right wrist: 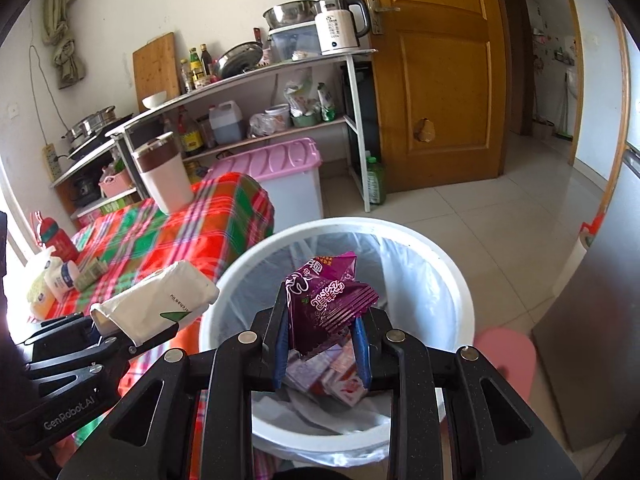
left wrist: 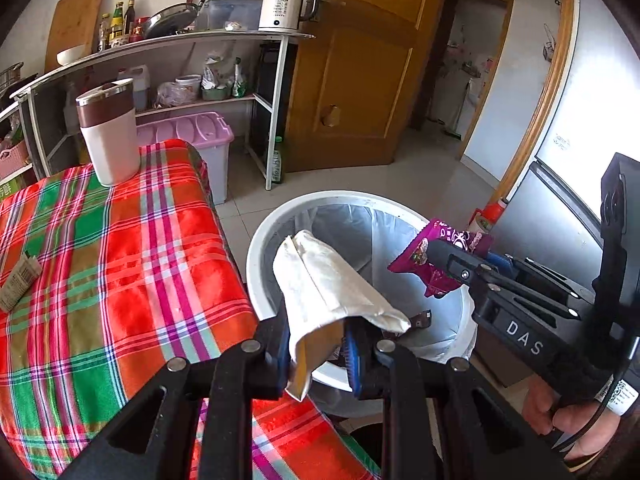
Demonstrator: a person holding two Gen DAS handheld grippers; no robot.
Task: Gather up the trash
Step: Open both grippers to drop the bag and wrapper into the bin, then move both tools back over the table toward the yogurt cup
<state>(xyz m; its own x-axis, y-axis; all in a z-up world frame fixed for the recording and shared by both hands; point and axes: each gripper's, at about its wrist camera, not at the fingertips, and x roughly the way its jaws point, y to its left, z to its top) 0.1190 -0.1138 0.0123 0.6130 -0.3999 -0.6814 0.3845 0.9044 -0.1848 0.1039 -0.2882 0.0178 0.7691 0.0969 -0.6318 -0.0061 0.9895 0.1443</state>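
My left gripper (left wrist: 316,350) is shut on a crumpled white paper packet (left wrist: 328,284), held over the near rim of the white trash bin (left wrist: 260,240). The same white packet (right wrist: 160,300) shows at the left of the right wrist view, just beside the bin's rim. My right gripper (right wrist: 322,344) is shut on a purple snack wrapper (right wrist: 326,296), held right above the bin's opening (right wrist: 452,276). That purple wrapper (left wrist: 436,264) also hangs over the bin's far side in the left wrist view. The bin has a clear liner, and several wrappers lie at its bottom (right wrist: 336,380).
A table with a red and green plaid cloth (left wrist: 120,260) stands left of the bin, bearing a white tumbler (left wrist: 108,136) and a folded paper (left wrist: 18,280). Bottles (right wrist: 60,272) sit at its far end. A pink-lidded box (right wrist: 280,168), shelving (right wrist: 240,76) and a wooden door (right wrist: 440,80) stand behind.
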